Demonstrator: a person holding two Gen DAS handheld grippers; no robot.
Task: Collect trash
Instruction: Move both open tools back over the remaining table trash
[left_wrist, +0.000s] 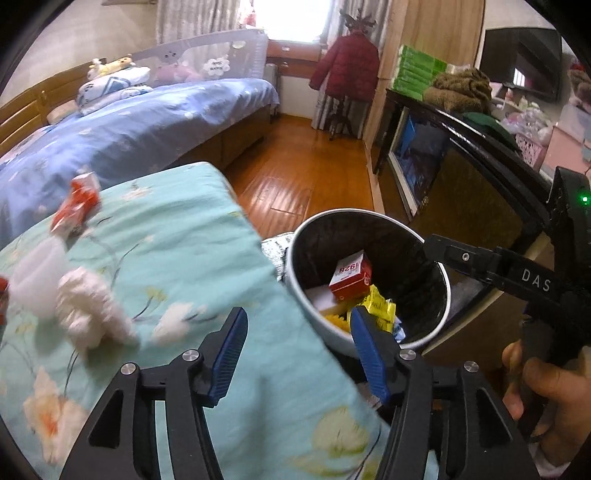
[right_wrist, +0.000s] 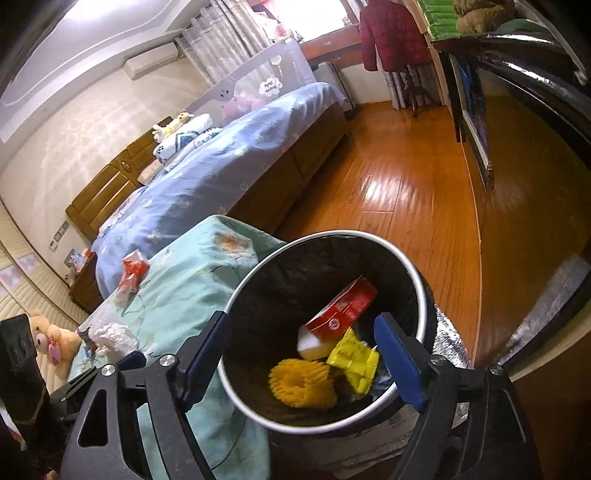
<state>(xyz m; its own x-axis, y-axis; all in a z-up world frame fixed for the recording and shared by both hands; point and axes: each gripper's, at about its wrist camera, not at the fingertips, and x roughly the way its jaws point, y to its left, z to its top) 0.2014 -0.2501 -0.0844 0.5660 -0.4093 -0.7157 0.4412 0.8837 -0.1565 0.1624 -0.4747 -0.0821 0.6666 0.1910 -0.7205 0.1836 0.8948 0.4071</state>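
Over the floral turquoise bedspread (left_wrist: 177, 240), the left gripper (left_wrist: 299, 354) is seen spread and empty; crumpled white tissue (left_wrist: 88, 310) remains uncollected and is judged next. Above the round black-lined bin (right_wrist: 417, 273), the right gripper (right_wrist: 301, 360) is spread, nothing held; a red carton (right_wrist: 343, 308) lies inside.

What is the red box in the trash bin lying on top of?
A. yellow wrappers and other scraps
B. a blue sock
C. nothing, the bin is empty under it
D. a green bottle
A: in the right wrist view the red box rests inside the trash bin above a yellow wrapper, a yellow ruffled thing and a white piece.
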